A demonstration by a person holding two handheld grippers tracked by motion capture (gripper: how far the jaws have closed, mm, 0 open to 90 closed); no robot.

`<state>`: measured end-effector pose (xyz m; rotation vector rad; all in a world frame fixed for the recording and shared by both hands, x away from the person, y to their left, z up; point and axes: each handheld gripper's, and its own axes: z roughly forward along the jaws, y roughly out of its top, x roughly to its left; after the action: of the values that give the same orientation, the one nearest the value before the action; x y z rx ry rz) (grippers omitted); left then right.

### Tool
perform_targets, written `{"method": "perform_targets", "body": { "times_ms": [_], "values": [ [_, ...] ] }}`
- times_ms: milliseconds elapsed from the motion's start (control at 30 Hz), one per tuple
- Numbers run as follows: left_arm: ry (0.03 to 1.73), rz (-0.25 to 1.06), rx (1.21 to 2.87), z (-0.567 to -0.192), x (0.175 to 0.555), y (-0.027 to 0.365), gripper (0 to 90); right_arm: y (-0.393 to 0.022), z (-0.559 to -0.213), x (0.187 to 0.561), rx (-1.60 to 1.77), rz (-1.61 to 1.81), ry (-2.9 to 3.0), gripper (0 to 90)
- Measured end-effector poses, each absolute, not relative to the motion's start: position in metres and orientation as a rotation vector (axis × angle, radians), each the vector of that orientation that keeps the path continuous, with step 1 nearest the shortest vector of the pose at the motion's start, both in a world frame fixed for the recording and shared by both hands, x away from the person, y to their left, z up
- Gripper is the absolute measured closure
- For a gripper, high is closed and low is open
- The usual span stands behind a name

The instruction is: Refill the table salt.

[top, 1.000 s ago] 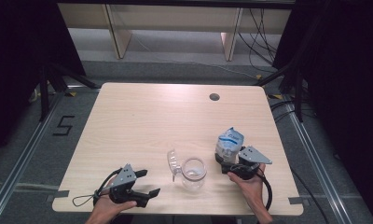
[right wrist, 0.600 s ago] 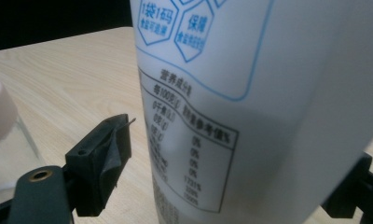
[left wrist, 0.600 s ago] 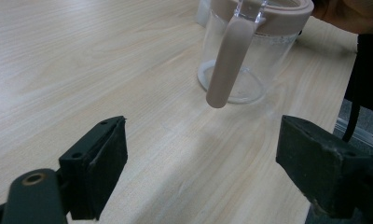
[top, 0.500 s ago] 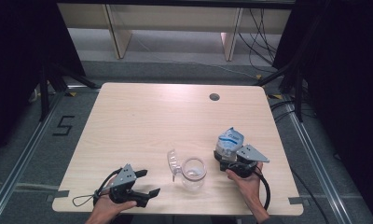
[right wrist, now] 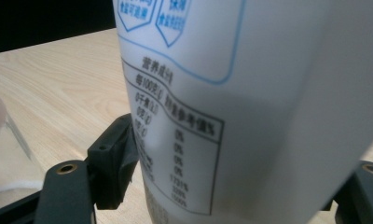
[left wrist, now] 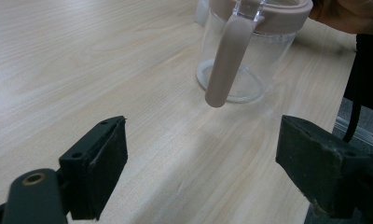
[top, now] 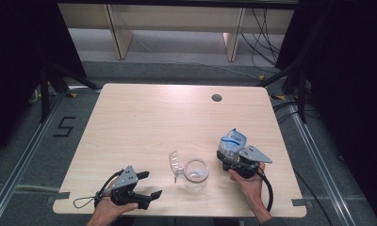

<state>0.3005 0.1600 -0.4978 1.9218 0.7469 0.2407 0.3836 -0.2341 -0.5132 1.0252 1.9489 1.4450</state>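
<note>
Pouch: white packet with blue print [top: 233, 140] stands upright near the table's right front, between the right gripper's jaws; its printed table of figures [right wrist: 175, 154] shows close up in the right gripper view.
Right gripper [top: 228, 155]: jaws have just been closing around the pouch; left pad [right wrist: 121, 158] sits against its side, the other jaw is cut off at the frame edge.
Left gripper [top: 150, 185]: jaws spread wide, nothing between them, resting at the front left edge.
Jar: clear glass jar [top: 195, 174] with hinged lid [top: 175, 165] open, between the two grippers; pinkish rim and latch [left wrist: 227, 60].
Surface: pale wood table [top: 149, 122], round cable hole [top: 217, 98].
Room: dark, shelving behind, floor mark [top: 64, 127].
Unclear: pouch text blurred.
</note>
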Motion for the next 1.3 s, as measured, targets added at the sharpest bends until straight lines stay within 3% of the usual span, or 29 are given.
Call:
{"method": "perform_targets", "body": {
  "times_ms": [1300],
  "values": [
    [0.73,0.24,1.934,-0.4981,0.3005,0.1589,16.1,-0.2336,-0.5141,0.3838,1.062,1.446,1.928,42.2]
  ]
}}
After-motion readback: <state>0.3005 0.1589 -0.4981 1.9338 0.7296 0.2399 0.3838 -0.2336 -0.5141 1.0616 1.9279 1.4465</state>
